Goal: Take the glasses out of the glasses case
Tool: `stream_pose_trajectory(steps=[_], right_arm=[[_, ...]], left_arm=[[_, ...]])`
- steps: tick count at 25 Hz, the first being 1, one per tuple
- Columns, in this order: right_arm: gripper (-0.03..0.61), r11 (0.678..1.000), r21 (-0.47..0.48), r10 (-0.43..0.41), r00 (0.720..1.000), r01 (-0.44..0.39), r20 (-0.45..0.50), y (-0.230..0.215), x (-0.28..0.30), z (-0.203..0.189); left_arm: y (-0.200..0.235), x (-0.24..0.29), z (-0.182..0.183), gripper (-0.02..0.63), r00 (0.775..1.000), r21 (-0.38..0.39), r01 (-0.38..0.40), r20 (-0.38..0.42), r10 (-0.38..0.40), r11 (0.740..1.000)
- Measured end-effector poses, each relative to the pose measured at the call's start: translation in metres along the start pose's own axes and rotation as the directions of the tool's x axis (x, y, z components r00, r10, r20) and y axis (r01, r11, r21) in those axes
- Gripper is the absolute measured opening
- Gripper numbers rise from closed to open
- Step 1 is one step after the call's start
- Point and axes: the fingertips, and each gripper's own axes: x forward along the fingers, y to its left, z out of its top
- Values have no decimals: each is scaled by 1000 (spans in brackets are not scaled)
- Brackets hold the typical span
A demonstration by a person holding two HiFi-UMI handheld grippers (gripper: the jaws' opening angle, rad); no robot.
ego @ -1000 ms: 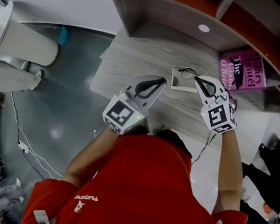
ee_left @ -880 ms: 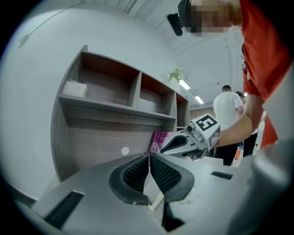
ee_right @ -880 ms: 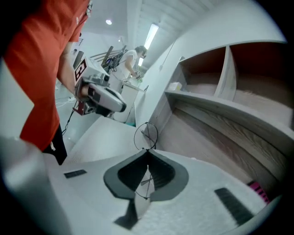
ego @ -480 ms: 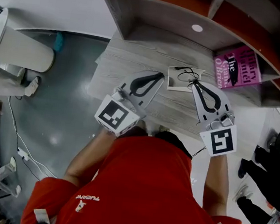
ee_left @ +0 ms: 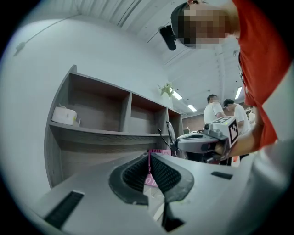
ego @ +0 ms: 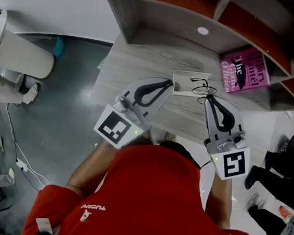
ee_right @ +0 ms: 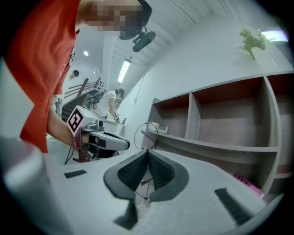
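Right gripper [ego: 207, 98] jaws clamped on wire-frame glasses [ego: 204, 87], over white glasses case [ego: 182, 84] on bench [ego: 142, 62]. Left gripper [ego: 169, 83] jaws together, beside case.

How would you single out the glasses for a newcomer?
On the grey desk under the shelves, a white glasses case lies left of a pink book. The glasses are at the case's right end, pinched in the right tool: thin black wire frames, unlike the case and book.
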Motion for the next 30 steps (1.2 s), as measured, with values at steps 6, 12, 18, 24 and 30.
stream_pose_trajectory(steps=[6, 12, 18, 24, 30], right_arm=[[12, 999, 38, -26, 1000, 26, 15, -1, -12, -3], [12, 997, 64, -45, 999, 44, 10, -4, -19, -8], [12, 996, 73, -47, 999, 46, 15, -6, -20, -10], [12, 997, 73, -38, 999, 37, 8, -3, -20, -12], [12, 997, 71, -39, 999, 39, 9, -1, -21, -12]], left_arm=[[-8, 3, 0, 15, 1000, -2, 13, 0, -13, 1000], [-12, 5, 1, 15, 1000, -6, 21, -1, -21, 1000], [-13, 6, -1, 15, 1000, -7, 19, -4, -19, 1000], [-13, 4, -1, 15, 1000, -13, 14, -4, -14, 1000], [-13, 1, -1, 15, 1000, -6, 10, 1, -10, 1000]])
